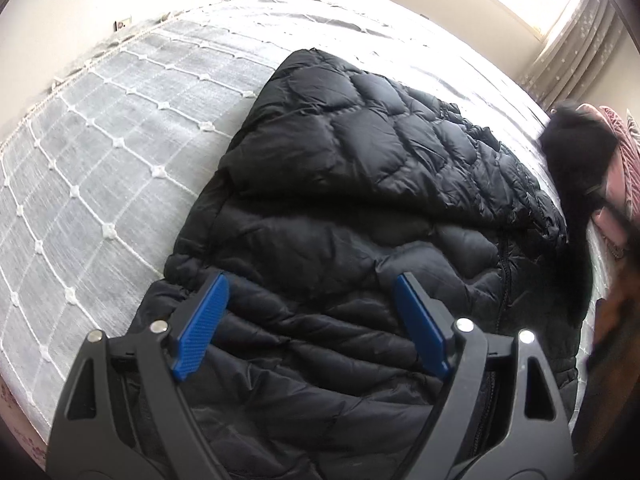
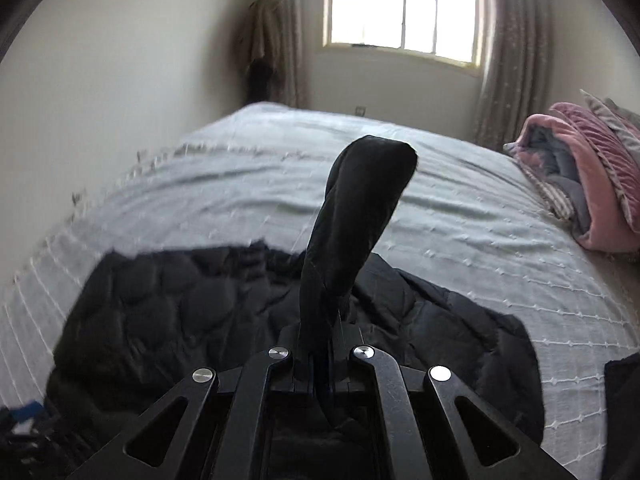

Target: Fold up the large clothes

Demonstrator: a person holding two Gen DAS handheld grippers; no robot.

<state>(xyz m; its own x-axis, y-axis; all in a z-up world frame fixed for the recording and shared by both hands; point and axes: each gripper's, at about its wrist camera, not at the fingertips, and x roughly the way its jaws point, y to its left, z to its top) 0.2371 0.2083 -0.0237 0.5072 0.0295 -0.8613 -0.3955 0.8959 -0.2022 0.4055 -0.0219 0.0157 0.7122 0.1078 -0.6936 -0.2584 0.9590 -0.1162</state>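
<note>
The left gripper [image 1: 310, 312] is hovering with its blue-padded fingers [image 1: 202, 326] standing wide apart and nothing between them, pointing down at the near part of the black puffer jacket [image 1: 352, 184]. The right gripper [image 2: 320, 350] is keeping its fingers pinched together on a fold of the jacket's black fabric, and a sleeve-like length of that fabric [image 2: 360, 216] is standing up from the fingers, lifted clear of the rest of the garment. In the left wrist view that raised piece is showing as a dark blur at the jacket's right edge. The jacket is lying spread on the bed [image 1: 100, 152], partly folded over itself, its quilted panels facing up and a zipper line running along one side. The bed is wearing a pale grey cover with a white stitched grid. A folded pink blanket [image 2: 592, 200] is sitting at the bed's right side, well apart from the jacket. A window [image 2: 404, 4] is glowing beyond the bed, with a curtain [image 2: 516, 52] hanging beside it.
</note>
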